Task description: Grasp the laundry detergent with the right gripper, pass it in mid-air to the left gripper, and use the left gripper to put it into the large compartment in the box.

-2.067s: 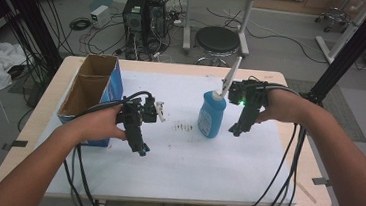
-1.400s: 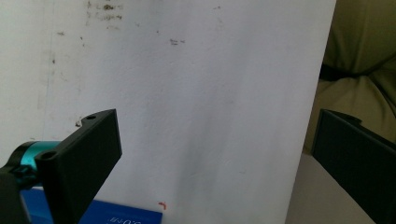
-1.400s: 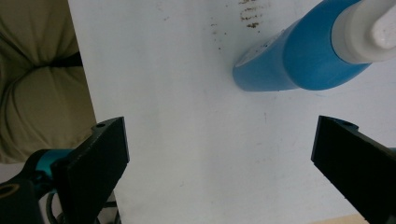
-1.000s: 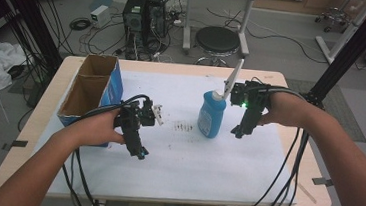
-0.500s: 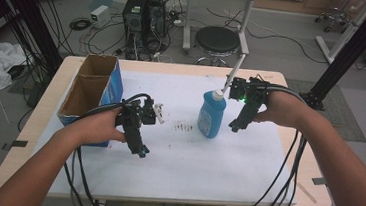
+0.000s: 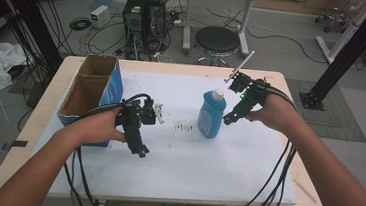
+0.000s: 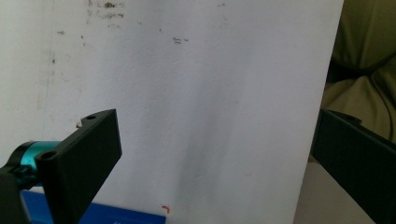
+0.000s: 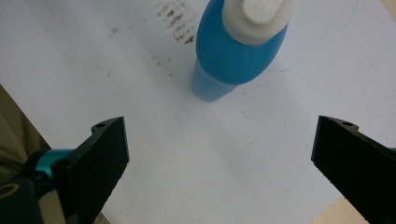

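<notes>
A blue bottle (image 6: 211, 114) with a white cap stands upright near the middle of the white sheet (image 6: 181, 153). From above and slightly behind, the right gripper view looks down on the blue bottle (image 8: 233, 46). My right gripper (image 6: 230, 118) hovers just right of the bottle, jaws wide open and empty (image 8: 219, 163). My left gripper (image 6: 139, 149) is held over the sheet's left part, pointing toward the front edge. Its jaws (image 7: 210, 154) are wide open with nothing between them.
An open cardboard box with blue sides (image 6: 91, 92) stands at the table's left edge, close behind my left hand. Dark smudges (image 6: 184, 127) mark the sheet left of the bottle. Cables trail off the front edge (image 6: 268, 191). A stool and computer towers stand beyond the table.
My right gripper has shifted slightly around the bottle's right side, staying open. The left gripper has barely moved.
</notes>
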The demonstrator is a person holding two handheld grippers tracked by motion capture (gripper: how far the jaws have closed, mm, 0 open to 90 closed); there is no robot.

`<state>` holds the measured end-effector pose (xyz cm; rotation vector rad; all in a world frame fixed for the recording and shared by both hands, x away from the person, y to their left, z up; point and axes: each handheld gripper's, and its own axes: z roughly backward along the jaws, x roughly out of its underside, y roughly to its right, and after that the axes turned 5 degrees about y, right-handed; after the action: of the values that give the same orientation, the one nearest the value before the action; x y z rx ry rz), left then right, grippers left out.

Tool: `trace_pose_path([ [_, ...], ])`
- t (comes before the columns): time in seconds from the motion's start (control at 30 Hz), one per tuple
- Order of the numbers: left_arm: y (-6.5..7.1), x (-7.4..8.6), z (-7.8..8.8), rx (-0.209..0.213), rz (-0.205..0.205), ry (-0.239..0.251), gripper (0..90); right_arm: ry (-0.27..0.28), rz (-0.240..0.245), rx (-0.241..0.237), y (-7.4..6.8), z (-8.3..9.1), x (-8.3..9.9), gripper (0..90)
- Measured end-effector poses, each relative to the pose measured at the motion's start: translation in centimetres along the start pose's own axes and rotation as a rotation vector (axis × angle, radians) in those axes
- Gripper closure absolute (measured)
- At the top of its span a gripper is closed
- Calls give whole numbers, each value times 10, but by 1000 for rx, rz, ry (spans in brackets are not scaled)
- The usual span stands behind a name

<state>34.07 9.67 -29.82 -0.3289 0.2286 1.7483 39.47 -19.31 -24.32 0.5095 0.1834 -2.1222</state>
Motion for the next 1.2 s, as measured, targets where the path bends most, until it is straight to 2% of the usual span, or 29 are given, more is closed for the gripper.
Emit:
trace_pose_path([
  [0.07, 0, 1, 0, 2, 2, 3, 17, 28, -42, -3, 0, -1, 2, 31],
  [0.1, 0, 1, -1, 1, -2, 0, 17, 28, -42, -3, 0, -1, 2, 31],
  [0.2, 0, 1, -1, 4, -3, -7, 17, 34, -86, 36, -2, -5, 6, 31],
  [0.27, -1, 2, -1, 2, -4, -8, 17, 35, -88, 44, -2, -6, 6, 31],
  [0.33, -1, 2, -1, 2, 3, 0, 17, 51, -117, 59, -3, -9, 8, 31],
  [0.37, -1, 2, -1, 3, 4, -1, 17, 51, -117, 59, -3, -9, 8, 31],
  [0.4, -1, 2, -1, 2, 1, -2, 17, 84, -157, 74, -3, -10, 10, 31],
  [0.43, -1, 2, -1, 2, 1, -2, 17, 84, -157, 74, -3, -10, 10, 31],
  [0.47, -1, 3, -1, 3, 3, -1, 17, 124, -185, 95, -3, -13, 12, 31],
  [0.53, -2, 3, -1, 4, 2, -4, 17, 136, -196, 101, -3, -14, 13, 31],
  [0.63, -1, 4, -1, 4, 3, -2, 17, 182, -237, 140, -6, -19, 17, 31],
  [0.67, -2, 4, 0, 3, 3, -2, 17, 182, -237, 140, -6, -19, 17, 31],
  [0.77, -2, 6, 0, 3, 8, -4, 17, 228, -264, 150, -10, -25, 20, 31],
  [0.97, -2, 6, 0, 4, 13, -3, 17, 253, -297, 141, -13, -36, 25, 31],
  [1.03, -2, 6, -1, 5, 10, -4, 17, 279, -314, 133, -13, -39, 28, 31],
  [1.13, -2, 6, -2, 6, 10, -5, 17, 336, -332, 148, -15, -44, 34, 31],
  [1.2, -2, 6, -2, 8, 11, -7, 17, 336, -332, 148, -15, -44, 34, 31],
])
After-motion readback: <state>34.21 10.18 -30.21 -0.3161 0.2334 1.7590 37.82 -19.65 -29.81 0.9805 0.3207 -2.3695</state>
